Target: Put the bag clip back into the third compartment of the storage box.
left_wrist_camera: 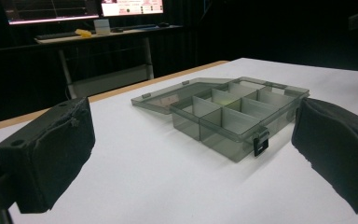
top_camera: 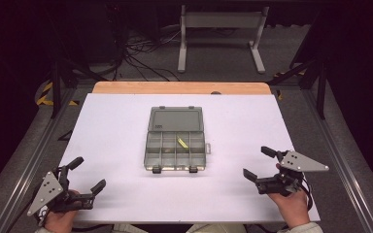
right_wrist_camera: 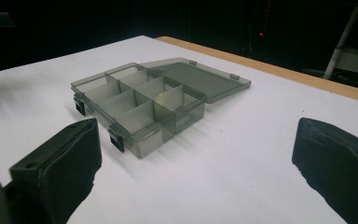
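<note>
Two grippers rest at the table's (top_camera: 126, 204) near edge: left gripper (top_camera: 88, 174) by the near-left corner, right gripper (top_camera: 257, 162) by the near-right, each with jaws spread wide and holding nothing. Farther in, at mid-table, lies the compartment box (top_camera: 176, 145), lid (top_camera: 176, 119) folded flat toward the far edge; a yellow piece (top_camera: 182, 142) sits in one cell.

Left gripper (top_camera: 85, 174) and right gripper (top_camera: 259, 162) sit low at the near corners (both hand-held), jaws spread wide.
</note>
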